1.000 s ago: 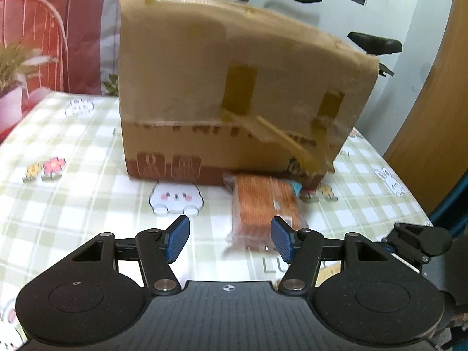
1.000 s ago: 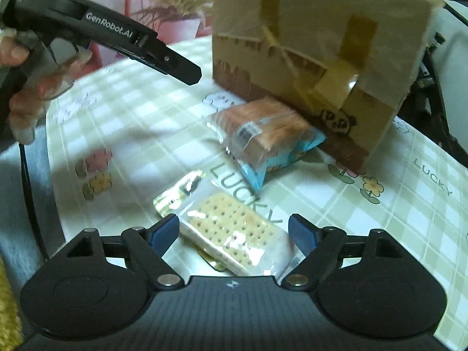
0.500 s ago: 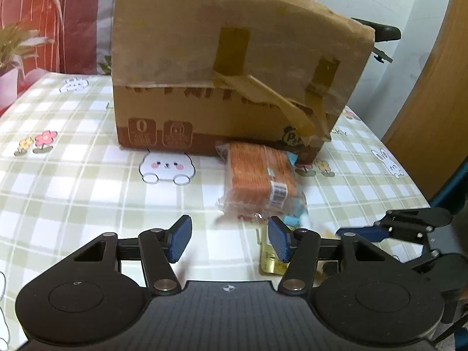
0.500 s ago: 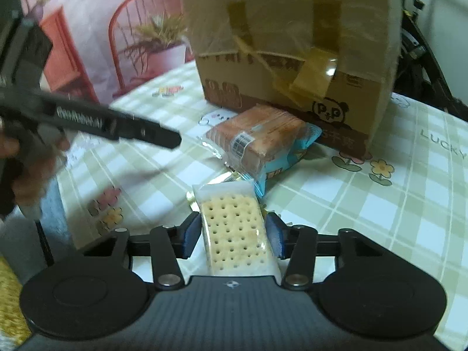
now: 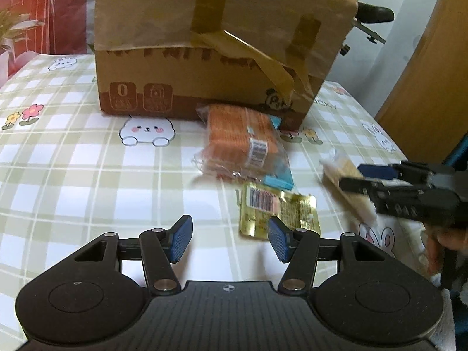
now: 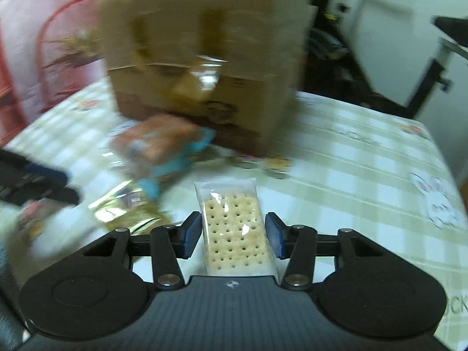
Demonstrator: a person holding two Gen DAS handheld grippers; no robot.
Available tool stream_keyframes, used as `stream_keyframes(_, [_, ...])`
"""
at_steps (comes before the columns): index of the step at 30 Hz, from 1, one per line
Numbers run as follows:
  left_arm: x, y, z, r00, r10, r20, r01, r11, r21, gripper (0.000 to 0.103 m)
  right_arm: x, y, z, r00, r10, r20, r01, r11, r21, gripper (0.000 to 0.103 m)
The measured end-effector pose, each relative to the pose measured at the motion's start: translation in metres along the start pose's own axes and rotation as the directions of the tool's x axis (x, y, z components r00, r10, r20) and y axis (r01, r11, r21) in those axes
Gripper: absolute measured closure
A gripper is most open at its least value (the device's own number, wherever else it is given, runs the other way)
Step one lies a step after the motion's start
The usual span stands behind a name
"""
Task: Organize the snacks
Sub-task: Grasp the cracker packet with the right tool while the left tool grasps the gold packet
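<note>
Right tool (image 6: 233, 238) pinches cracker pack (image 6: 234, 222) edgewise, prob to box (image 6: 201, 44) at 12; left tool (image 5: 229, 241) spread, idle over desk (image 5: 73, 175).

The right wrist view is smeared by motion: the cardboard box (image 6: 201, 55), the orange snack pack (image 6: 158, 143) and the gold packet (image 6: 128, 210) lose their print. The cracker packet (image 6: 234, 228) has its near end hidden behind the gripper body. In the left wrist view the box's top is cut off, and the cracker packet (image 5: 345, 181) is blurred, partly covered by the right gripper (image 5: 365, 181).
</note>
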State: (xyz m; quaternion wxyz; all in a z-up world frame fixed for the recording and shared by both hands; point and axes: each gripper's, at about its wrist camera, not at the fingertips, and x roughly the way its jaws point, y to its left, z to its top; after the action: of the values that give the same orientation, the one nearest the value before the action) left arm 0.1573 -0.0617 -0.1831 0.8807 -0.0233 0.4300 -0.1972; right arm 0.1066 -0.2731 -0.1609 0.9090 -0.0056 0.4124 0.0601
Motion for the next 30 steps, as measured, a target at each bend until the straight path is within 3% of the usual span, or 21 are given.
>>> stream_keyframes(4, [0.003,-0.004,-0.004,1.000,0.004,-0.016,-0.004,1.000,0.015,0.044,0.003,-0.001,-0.005,0.995,-0.095,-0.003,0.095,0.995,0.043,0.051])
stream_keyframes(8, [0.005,-0.005,-0.007,1.000,0.005,-0.025,-0.005,1.000,0.023,0.045,-0.009,0.012,-0.004,0.992,-0.113,0.062,0.111,0.993,0.028,0.044])
stream_keyframes(10, [0.005,-0.005,-0.008,1.000,0.004,-0.024,-0.004,1.000,0.027,0.050,-0.016,0.018,-0.001,0.993,-0.057,0.108,0.059,0.998,-0.009,0.055])
stream_keyframes(12, [0.005,-0.006,-0.009,1.000,0.005,-0.024,-0.004,1.000,0.030,0.055,-0.016,0.028,0.004,0.995,0.003,0.103,0.005,0.997,-0.082,0.080])
stream_keyframes(14, [0.003,-0.007,-0.009,1.000,-0.006,-0.028,0.007,1.000,0.027,0.059,-0.007,0.037,0.008,0.997,0.042,0.071,-0.032,0.990,-0.141,0.095])
stream_keyframes(17, [0.002,-0.008,-0.010,0.999,-0.031,-0.039,0.032,0.999,0.019,0.063,0.008,0.044,0.011,0.998,0.057,0.030,-0.051,0.984,-0.173,0.097])
stream_keyframes(23, [0.004,-0.008,-0.016,0.995,-0.077,-0.064,0.077,0.997,-0.006,0.063,0.033,0.043,0.012,0.994,0.089,-0.057,-0.095,0.989,-0.113,0.097])
stream_keyframes(30, [0.009,0.000,-0.015,0.996,-0.055,-0.064,0.053,0.998,-0.038,0.063,0.015,0.068,-0.008,0.981,0.178,-0.078,-0.187,0.974,-0.129,0.097])
